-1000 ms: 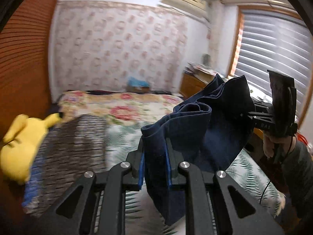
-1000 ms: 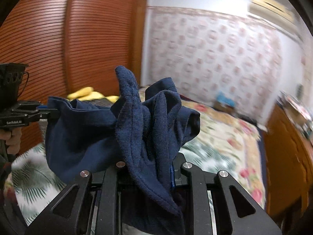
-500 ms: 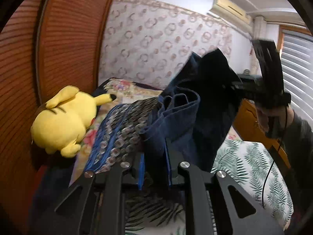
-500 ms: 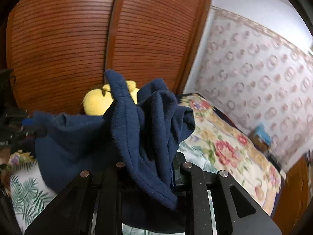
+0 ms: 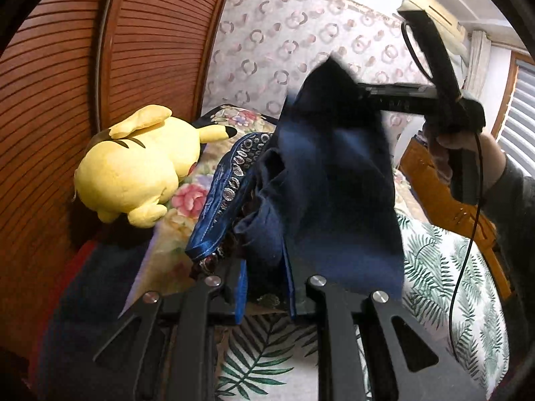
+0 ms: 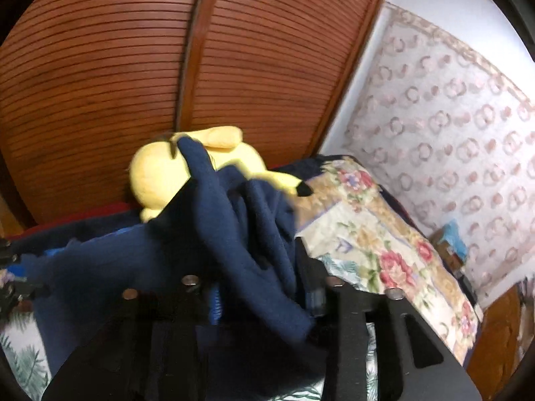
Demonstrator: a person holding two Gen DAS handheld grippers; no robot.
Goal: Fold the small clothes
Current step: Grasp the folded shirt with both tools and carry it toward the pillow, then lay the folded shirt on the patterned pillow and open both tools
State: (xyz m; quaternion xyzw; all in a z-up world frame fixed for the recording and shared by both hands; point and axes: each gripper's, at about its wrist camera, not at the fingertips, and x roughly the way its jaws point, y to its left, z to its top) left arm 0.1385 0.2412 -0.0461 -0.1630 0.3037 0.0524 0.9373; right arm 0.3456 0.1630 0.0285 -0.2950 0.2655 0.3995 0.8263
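Observation:
A navy blue garment (image 5: 327,180) hangs bunched between both grippers above the bed. My left gripper (image 5: 265,287) is shut on its lower edge, blue pads pressed against the cloth. In the left wrist view my right gripper (image 5: 364,95) reaches in from the upper right with the garment's top corner at its tip, a person's hand (image 5: 444,147) on its handle. In the right wrist view the right gripper (image 6: 264,297) has its jaws opening, and the navy garment (image 6: 234,220) lies loosely folded between them.
A yellow plush toy (image 5: 133,167) lies by the slatted wooden wardrobe (image 5: 67,67). A patterned blue cloth (image 5: 227,193) rests on the floral bedcover (image 6: 384,250). A leaf-print sheet (image 5: 434,267) covers the near bed. A wooden dresser (image 5: 434,193) stands on the right.
Both grippers swung the garment left and downward, toward the plush toy and the patterned cloth. The right jaws have spread wider around the cloth.

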